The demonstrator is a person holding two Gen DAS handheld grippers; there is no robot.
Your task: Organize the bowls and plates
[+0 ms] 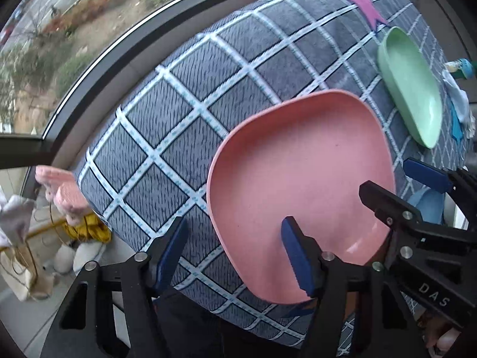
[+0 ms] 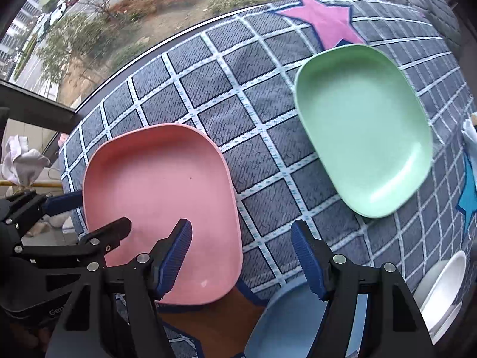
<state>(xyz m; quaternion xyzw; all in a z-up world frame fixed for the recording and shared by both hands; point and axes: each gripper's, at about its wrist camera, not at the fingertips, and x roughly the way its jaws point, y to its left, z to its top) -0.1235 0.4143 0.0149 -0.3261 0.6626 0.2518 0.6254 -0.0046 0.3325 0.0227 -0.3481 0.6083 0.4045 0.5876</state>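
Observation:
A pink plate (image 1: 298, 185) (image 2: 161, 191) lies on the grey checked cloth (image 1: 179, 113). My left gripper (image 1: 234, 253) points down over the plate's left rim. It is open: one blue pad hangs over the plate's inside, the other over the cloth outside. My right gripper (image 2: 241, 256) straddles the opposite rim the same way, open, with its outer finger above a blue dish (image 2: 283, 325). Each gripper also shows in the other's view, the right gripper (image 1: 387, 179) and the left gripper (image 2: 104, 208). A green plate (image 2: 363, 131) (image 1: 411, 89) lies apart, further back on the right.
A white bowl (image 2: 444, 292) sits at the table's near right edge. A pink star (image 2: 325, 21) is printed on the cloth at the back. A window with a street below runs behind the table. Cloths and bags (image 1: 29, 238) lie on the floor past the left edge.

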